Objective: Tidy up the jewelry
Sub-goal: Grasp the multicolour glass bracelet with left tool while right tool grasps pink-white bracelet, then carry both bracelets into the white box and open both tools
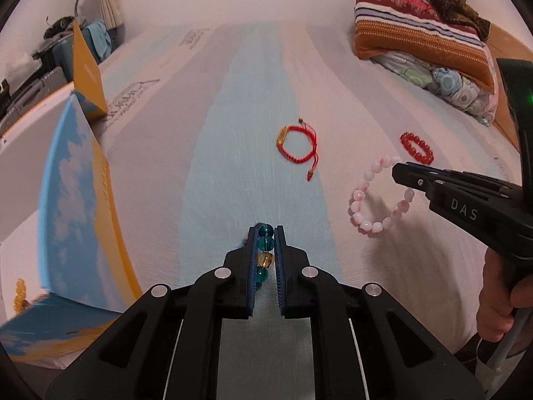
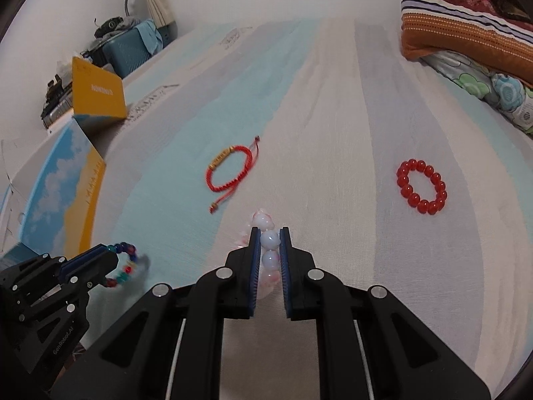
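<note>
My left gripper [image 1: 266, 233] is shut on a multicoloured bead bracelet [image 1: 265, 253] with teal and amber beads; it also shows at the lower left of the right wrist view [image 2: 124, 265]. My right gripper [image 2: 269, 233] is shut on a pink bead bracelet [image 2: 268, 246], which hangs as a loop in the left wrist view [image 1: 379, 196]. A red cord bracelet [image 1: 296, 145] [image 2: 230, 170] lies on the bed ahead. A red bead bracelet [image 2: 421, 186] [image 1: 416, 146] lies to the right. An open blue and yellow box [image 1: 83, 193] [image 2: 60, 183] stands at the left.
The striped bedsheet [image 2: 333, 100] spreads ahead. Folded quilts and a pillow [image 1: 419, 33] lie at the far right. A yellow box lid [image 2: 98, 95] stands upright beyond the box. Luggage and a lamp [image 2: 130, 43] stand past the bed's left edge.
</note>
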